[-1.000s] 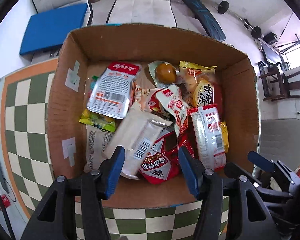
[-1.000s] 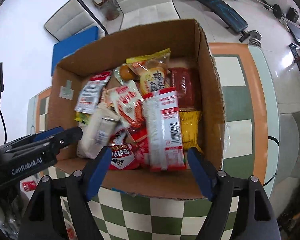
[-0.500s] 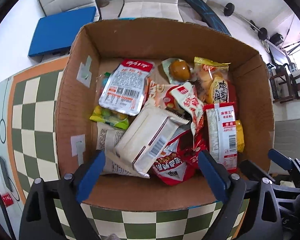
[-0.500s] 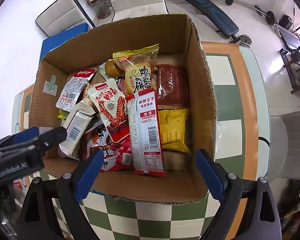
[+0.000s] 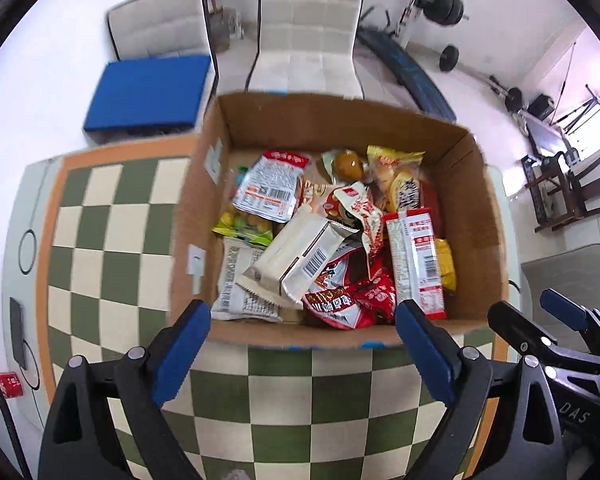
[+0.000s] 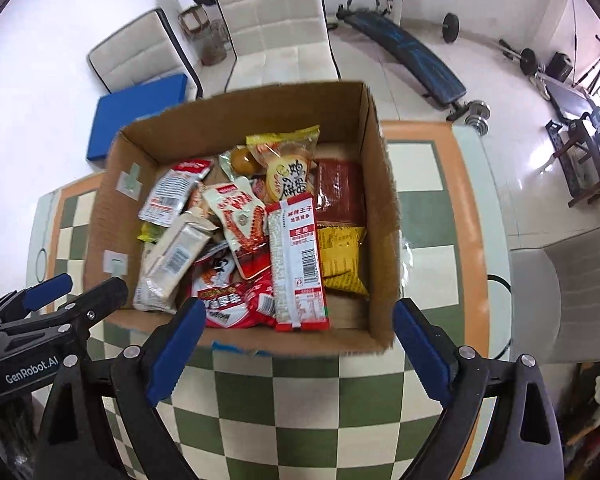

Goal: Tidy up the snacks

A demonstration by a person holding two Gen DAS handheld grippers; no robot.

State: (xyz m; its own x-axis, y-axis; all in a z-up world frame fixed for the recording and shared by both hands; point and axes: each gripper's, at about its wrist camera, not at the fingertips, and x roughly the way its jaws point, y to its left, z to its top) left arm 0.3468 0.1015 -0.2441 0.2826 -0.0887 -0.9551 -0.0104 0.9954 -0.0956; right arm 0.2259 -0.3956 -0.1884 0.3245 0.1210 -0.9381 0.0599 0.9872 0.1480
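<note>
Change: I've pulled both grippers back from the brown cardboard box (image 5: 476,216); it now sits mid-frame.
Left gripper (image 5: 302,346): spread wide, empty.
Right gripper (image 6: 296,344): spread wide, empty.
Meaning: the foil snack packets (image 6: 260,240) all look boxed; likely finished.

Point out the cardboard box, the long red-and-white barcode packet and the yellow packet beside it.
cardboard box (image 6: 384,216), right wrist view, on its right wall.
long red-and-white barcode packet (image 6: 300,264), right wrist view, mid-face near the barcode.
yellow packet (image 6: 340,256), right wrist view, on its printed face.
</note>
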